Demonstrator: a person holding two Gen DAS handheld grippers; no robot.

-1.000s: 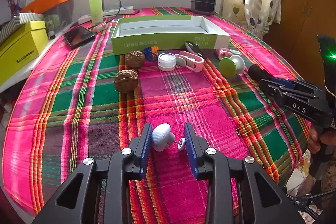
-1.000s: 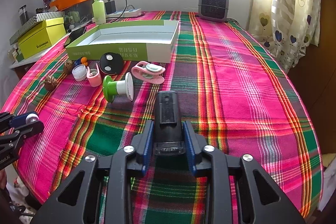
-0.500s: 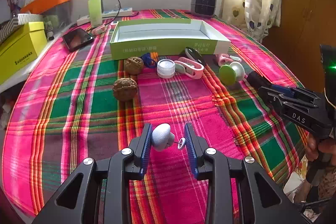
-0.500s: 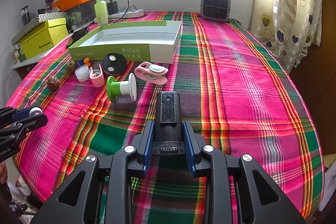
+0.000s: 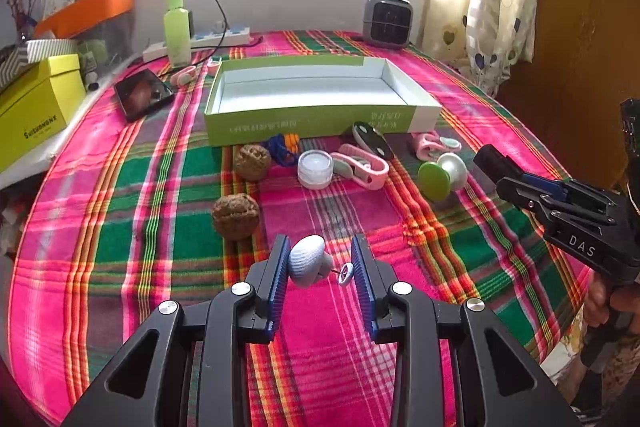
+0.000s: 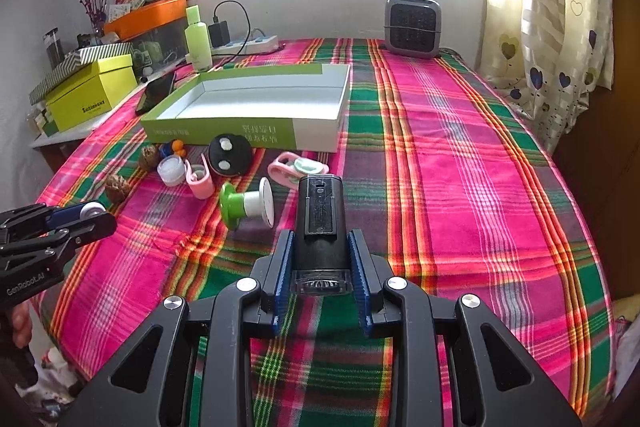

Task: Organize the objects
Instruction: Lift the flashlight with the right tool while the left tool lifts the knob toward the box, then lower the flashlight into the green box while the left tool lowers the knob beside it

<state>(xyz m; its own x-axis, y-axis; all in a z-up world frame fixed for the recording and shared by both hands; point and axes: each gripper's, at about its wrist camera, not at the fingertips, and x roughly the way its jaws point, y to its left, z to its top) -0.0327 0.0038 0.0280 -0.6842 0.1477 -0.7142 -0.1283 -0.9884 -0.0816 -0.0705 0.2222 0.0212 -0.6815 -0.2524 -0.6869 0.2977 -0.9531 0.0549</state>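
Observation:
My left gripper [image 5: 320,261] is shut on a pale blue mushroom-shaped pin [image 5: 306,261] and holds it above the plaid cloth. My right gripper [image 6: 320,259] is shut on a black cylindrical device [image 6: 320,217], also seen in the left wrist view [image 5: 494,161]. An open green-and-white box [image 5: 320,93] lies further back; it also shows in the right wrist view [image 6: 248,103]. Small items lie in front of it: two walnuts [image 5: 236,215], a white jar [image 5: 315,169], pink clips [image 5: 362,167], a black disc [image 6: 230,155], a green-and-white spool [image 6: 248,205].
A yellow box [image 5: 34,111], a phone [image 5: 142,97], a green bottle [image 5: 177,27] and a power strip [image 5: 200,41] stand at the left and back. A small grey heater [image 6: 414,27] sits at the far edge. Curtains hang at right.
Both grippers have risen slightly and moved a little toward the box, each keeping its object. The items on the cloth have not moved.

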